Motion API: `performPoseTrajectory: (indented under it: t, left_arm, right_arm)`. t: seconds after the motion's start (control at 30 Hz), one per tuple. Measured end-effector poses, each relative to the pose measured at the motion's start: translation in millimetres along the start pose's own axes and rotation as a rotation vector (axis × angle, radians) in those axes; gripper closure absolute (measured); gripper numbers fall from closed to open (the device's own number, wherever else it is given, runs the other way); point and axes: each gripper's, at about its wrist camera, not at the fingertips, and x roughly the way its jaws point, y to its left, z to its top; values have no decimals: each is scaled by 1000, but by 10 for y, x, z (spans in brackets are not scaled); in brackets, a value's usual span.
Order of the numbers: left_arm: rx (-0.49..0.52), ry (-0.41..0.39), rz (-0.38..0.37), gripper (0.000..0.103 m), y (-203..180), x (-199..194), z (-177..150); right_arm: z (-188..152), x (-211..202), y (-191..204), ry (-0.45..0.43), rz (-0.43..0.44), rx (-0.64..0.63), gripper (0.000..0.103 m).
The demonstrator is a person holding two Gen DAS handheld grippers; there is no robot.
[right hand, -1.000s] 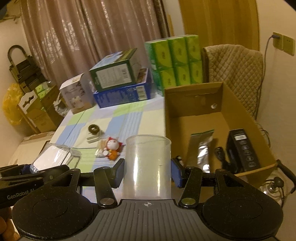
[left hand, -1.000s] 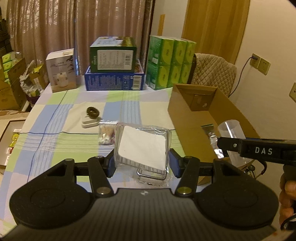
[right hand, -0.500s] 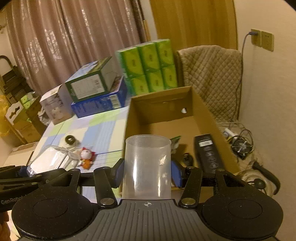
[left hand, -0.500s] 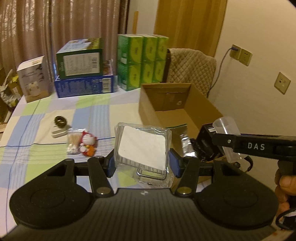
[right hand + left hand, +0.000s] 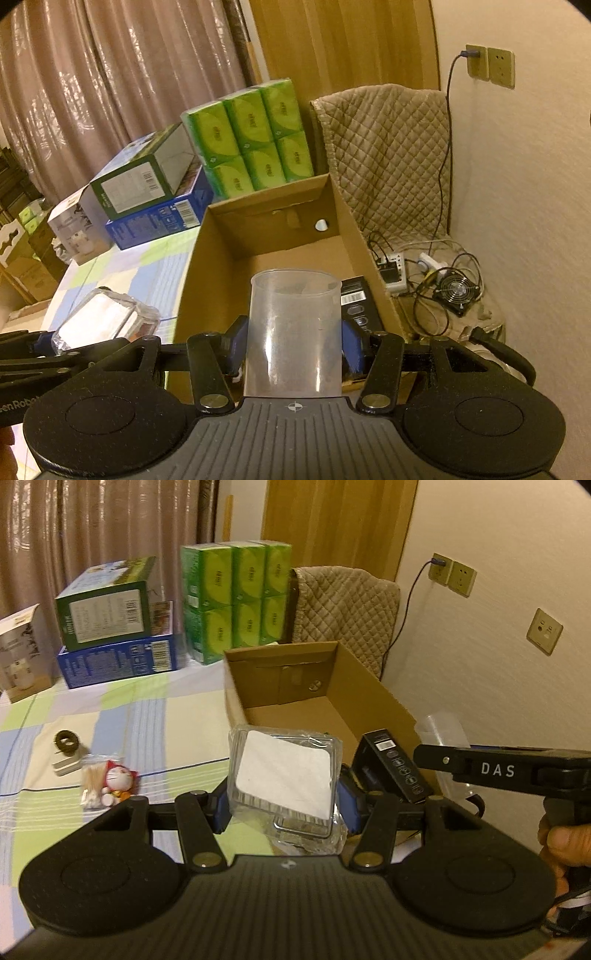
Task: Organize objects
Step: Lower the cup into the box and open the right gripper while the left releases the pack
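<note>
Left hand-held gripper (image 5: 283, 805), angled downward, pinches a clear plastic packet of white pads (image 5: 283, 775) between its blue fingers. Right hand-held gripper (image 5: 293, 347), likewise tilted, clamps an upright translucent cup (image 5: 293, 332). Ahead of both lies an open cardboard box (image 5: 266, 218) on the checked worktop (image 5: 147, 716); curtains (image 5: 110, 92) stand beyond.

cardboard box (image 5: 373, 698) right of toy (image 5: 118, 780) on table (image 5: 155, 720), remote (image 5: 397, 766) inside box, cartons (image 5: 236, 598) behind
</note>
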Motion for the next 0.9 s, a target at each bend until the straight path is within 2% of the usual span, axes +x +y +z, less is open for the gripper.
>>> performPoseTrajectory:
  t: [0.53, 0.57, 0.6, 0.63, 0.9]
  left_arm:
    - [39, 31, -53, 51, -210, 477, 123]
    - [44, 29, -60, 47, -208, 493, 130]
    - [49, 24, -60, 36, -207, 508, 139]
    - [51, 21, -55, 34, -205, 512, 149]
    - [22, 4, -18, 34, -22, 403, 166]
  right_arm:
    - [106, 195, -274, 15, -27, 37, 54]
    - [115, 197, -279, 14, -29, 40, 54]
    - [121, 195, -287, 14, -31, 43, 54]
    - [126, 198, -295, 13, -32, 45, 54]
    - [121, 189, -277, 13, -26, 48, 54]
